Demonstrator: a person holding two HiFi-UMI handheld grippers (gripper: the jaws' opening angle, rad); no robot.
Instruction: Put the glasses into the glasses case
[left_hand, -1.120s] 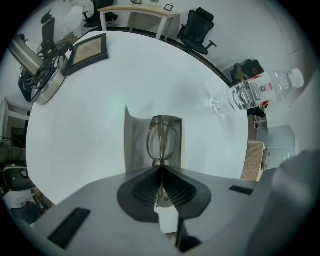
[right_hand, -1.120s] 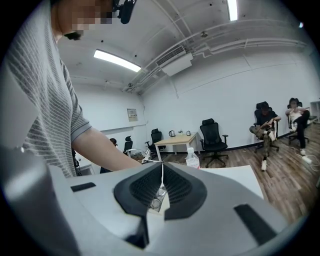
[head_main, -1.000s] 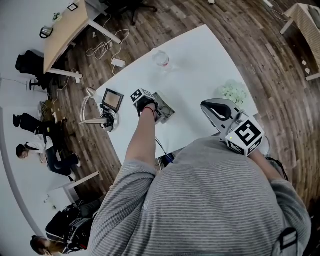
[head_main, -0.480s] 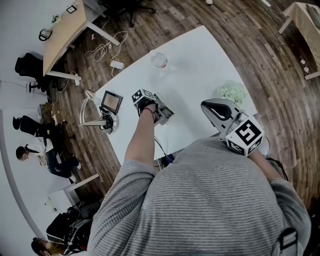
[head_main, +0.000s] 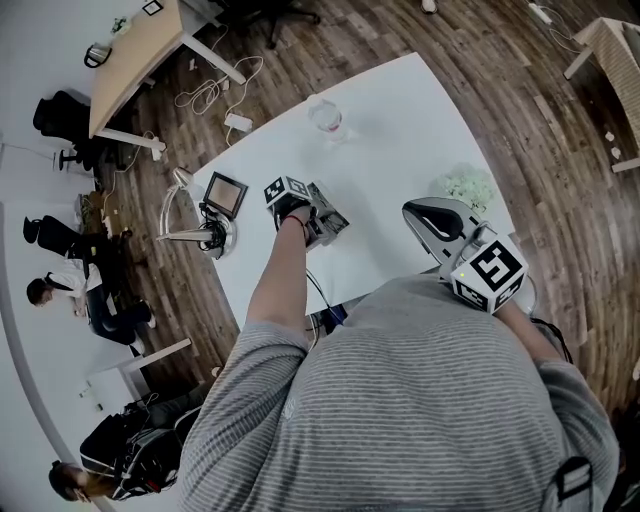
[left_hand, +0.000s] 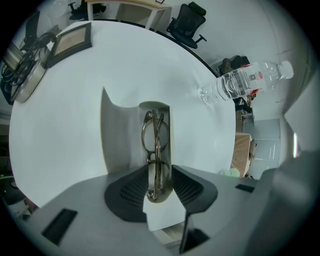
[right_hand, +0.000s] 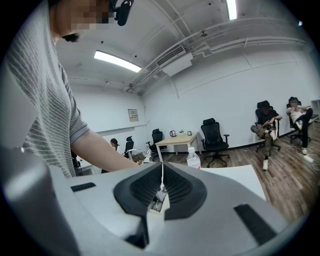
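over the white tabletop (left_hand: 75, 90) the left gripper (left_hand: 160, 174) is letting go, jaws opening either side of the folded glasses (left_hand: 155, 142) so they settle edge-on into the glasses case (left_hand: 120, 137), while the right gripper (right_hand: 161, 189) waits clenched and empty.

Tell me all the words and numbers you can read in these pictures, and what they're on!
No text here can be read.
Red-and-white label on the clear plastic water bottle: print too small to read.
Small framed notice on the white wall: too blurred to read.
Black-and-white marker cube: a square pattern, not letters or numbers.
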